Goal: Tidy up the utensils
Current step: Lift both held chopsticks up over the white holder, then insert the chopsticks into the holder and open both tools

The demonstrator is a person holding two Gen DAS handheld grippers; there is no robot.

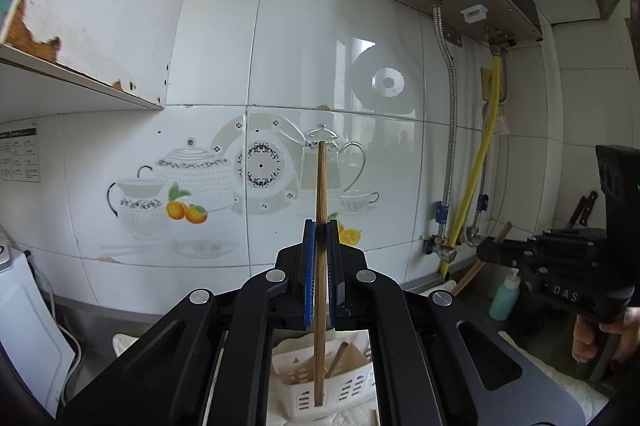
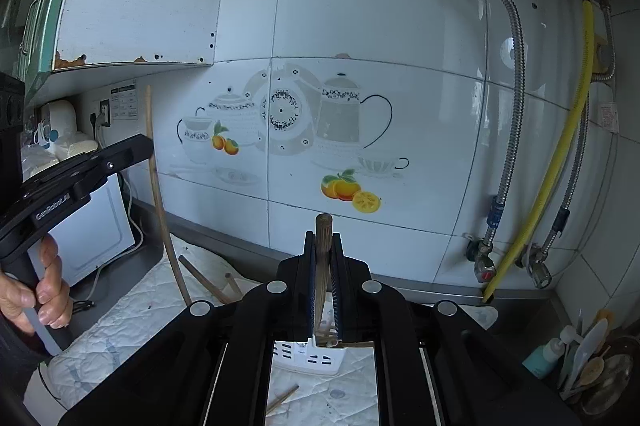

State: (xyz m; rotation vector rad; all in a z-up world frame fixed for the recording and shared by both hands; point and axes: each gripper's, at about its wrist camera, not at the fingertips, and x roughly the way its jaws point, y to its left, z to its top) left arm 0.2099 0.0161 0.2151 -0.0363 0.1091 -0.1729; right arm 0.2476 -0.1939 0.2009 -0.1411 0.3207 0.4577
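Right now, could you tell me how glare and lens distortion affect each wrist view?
Left wrist view: a bright window reflection glares on the wall tiles, and the grout lines bow outward; the chopstick in the left tongs stays sharp. Right wrist view: softer sheen on the tiles, dark corners, and the yellow hose curves strongly.

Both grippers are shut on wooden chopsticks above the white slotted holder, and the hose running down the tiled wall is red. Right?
Not quite: the hose is yellow, as the right wrist view shows. The rest holds: left gripper and right gripper each clamp a wooden chopstick above the white slotted holder.
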